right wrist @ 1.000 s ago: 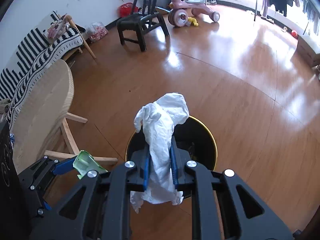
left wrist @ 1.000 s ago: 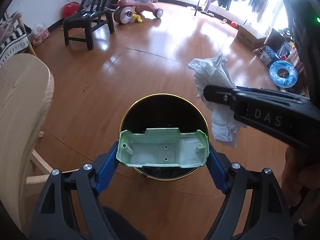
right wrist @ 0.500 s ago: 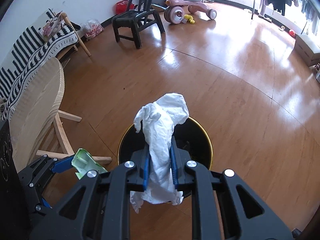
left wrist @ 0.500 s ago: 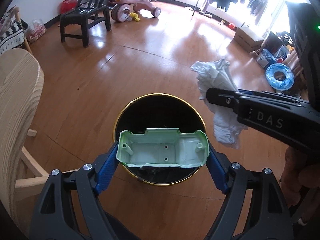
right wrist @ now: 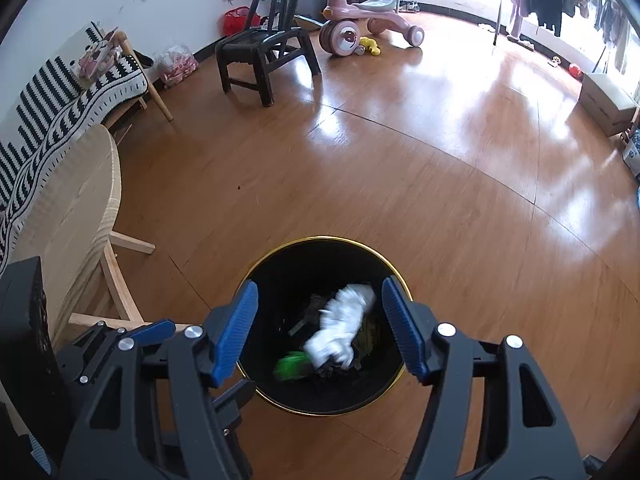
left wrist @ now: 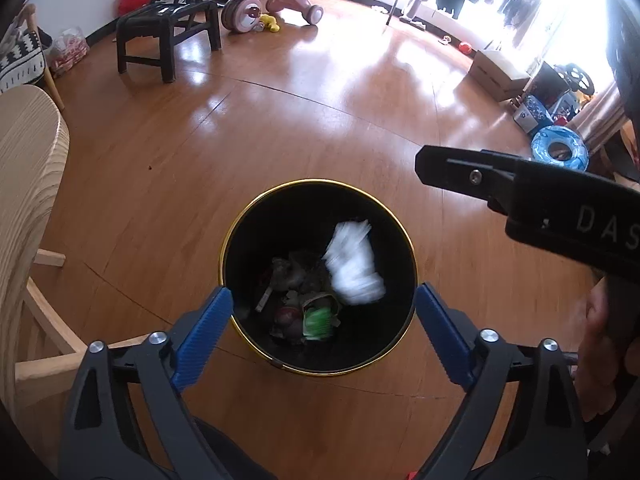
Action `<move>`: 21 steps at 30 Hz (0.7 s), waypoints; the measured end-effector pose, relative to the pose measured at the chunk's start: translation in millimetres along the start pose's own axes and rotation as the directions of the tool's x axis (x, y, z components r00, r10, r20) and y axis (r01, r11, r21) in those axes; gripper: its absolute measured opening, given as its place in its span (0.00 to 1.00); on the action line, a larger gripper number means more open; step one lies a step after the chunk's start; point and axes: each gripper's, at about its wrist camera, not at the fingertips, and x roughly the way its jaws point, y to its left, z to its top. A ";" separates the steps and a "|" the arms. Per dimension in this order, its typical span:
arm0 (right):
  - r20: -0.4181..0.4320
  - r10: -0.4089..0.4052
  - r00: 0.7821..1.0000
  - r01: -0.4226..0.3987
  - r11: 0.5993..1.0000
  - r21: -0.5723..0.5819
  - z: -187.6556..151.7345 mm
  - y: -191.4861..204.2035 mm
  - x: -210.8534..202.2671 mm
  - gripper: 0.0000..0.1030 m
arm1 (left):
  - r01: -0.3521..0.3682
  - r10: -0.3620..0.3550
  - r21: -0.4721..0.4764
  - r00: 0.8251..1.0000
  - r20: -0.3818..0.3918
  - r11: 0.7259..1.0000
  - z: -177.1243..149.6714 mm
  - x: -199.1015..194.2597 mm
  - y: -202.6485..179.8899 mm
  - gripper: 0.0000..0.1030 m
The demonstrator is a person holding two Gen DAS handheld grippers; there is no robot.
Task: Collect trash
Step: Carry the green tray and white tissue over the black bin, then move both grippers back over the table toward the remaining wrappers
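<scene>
A black bin with a gold rim (left wrist: 320, 181) (right wrist: 328, 238) stands on the wooden floor below both grippers. Inside it, blurred by motion, are a crumpled white tissue (left wrist: 354, 264) (right wrist: 344, 328) and a green plastic piece (left wrist: 318, 320) (right wrist: 292, 366) on top of darker rubbish. My left gripper (left wrist: 322, 300) hangs over the near rim, its jaws opening wide with nothing gripped. My right gripper (right wrist: 320, 290) is also above the bin, its jaws opening and empty. One of its black fingers (left wrist: 460, 172) reaches in from the right in the left wrist view.
A pale wooden round table (left wrist: 24, 184) (right wrist: 72, 208) stands close on the left. Farther back are a black chair (left wrist: 168, 24), a pink tricycle (left wrist: 268, 0) and a striped bench (right wrist: 60, 92). A cardboard box (left wrist: 500, 76) and a blue ring (left wrist: 560, 152) lie at the right.
Both grippers have opened. The green plastic piece has left the left gripper and the white tissue has left the right one; both are now down inside the bin.
</scene>
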 end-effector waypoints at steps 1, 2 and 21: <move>0.004 -0.001 1.000 0.001 1.000 0.005 0.1 -0.9 -1.0 0.61 | 0.005 -0.005 0.000 1.000 0.004 1.000 0.3 -1.1 -0.9 0.88; 0.004 0.001 1.000 -0.001 1.000 0.008 -0.6 -1.7 -1.9 0.62 | 0.006 -0.006 0.000 1.000 0.005 1.000 0.6 -1.6 -2.0 0.89; 0.148 0.160 0.976 -0.139 0.980 -0.145 38.1 135.9 -104.8 0.77 | -0.066 0.161 -0.308 0.942 0.295 0.949 -15.3 -229.4 156.8 0.89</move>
